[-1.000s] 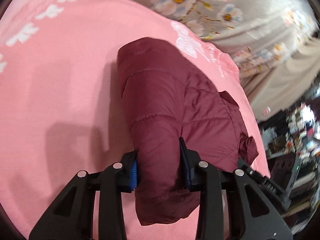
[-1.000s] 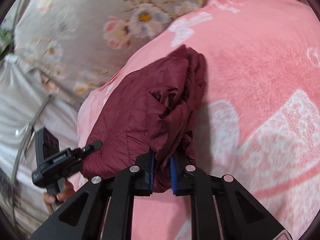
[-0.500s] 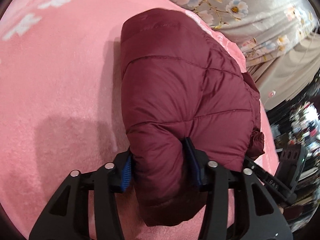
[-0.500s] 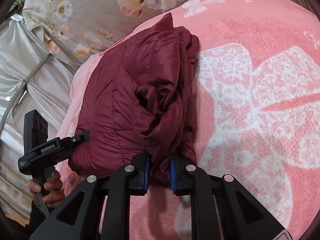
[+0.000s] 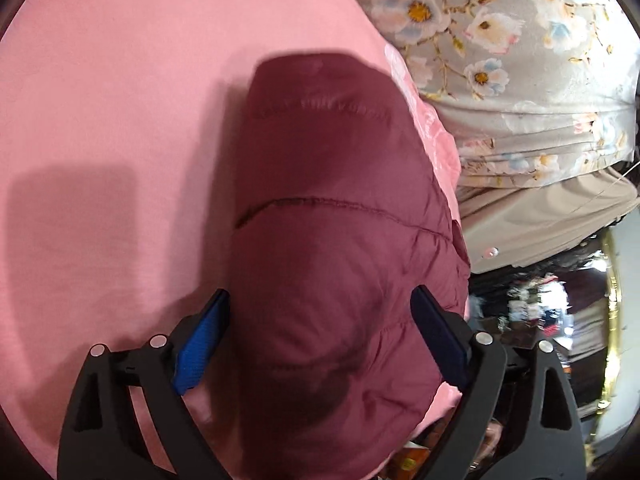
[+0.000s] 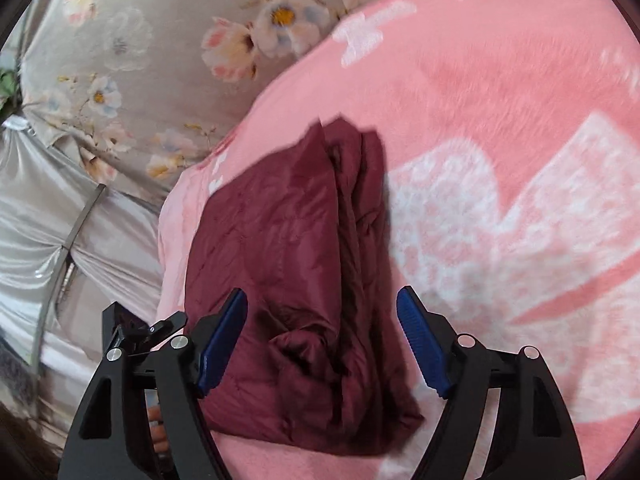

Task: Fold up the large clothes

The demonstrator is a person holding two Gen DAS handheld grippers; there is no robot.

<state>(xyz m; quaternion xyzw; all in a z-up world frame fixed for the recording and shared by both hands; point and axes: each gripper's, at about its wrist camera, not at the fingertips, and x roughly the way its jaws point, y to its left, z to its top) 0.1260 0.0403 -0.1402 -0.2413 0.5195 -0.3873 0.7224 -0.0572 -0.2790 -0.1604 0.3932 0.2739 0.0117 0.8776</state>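
A maroon quilted puffer jacket [image 6: 296, 280] lies folded into a compact, thick bundle on a pink fleece blanket [image 6: 500, 160] with a white pattern. The bundle sits near the blanket's edge, beside a grey floral bedsheet [image 6: 168, 40] that drapes down behind it.

In the right wrist view, the right gripper [image 6: 322, 344] hovers over the near end of the bundle with its blue-padded jaws spread wide, 1 on each side of the fabric and clamping nothing. The stacked layers show along the bundle's right edge, and a loose rumpled flap sits at the near end. The left gripper also appears at the lower left of this view, past the bundle's other side.

In the left wrist view, the left gripper [image 5: 320, 340] likewise has its jaws wide apart, straddling the puffy rounded end of the jacket without squeezing it.

Judging by this, the folding looks essentially finished: the jacket rests as 1 bundle and both tools have let go. What may remain is tidying the rumpled flap or pressing the bundle flatter.
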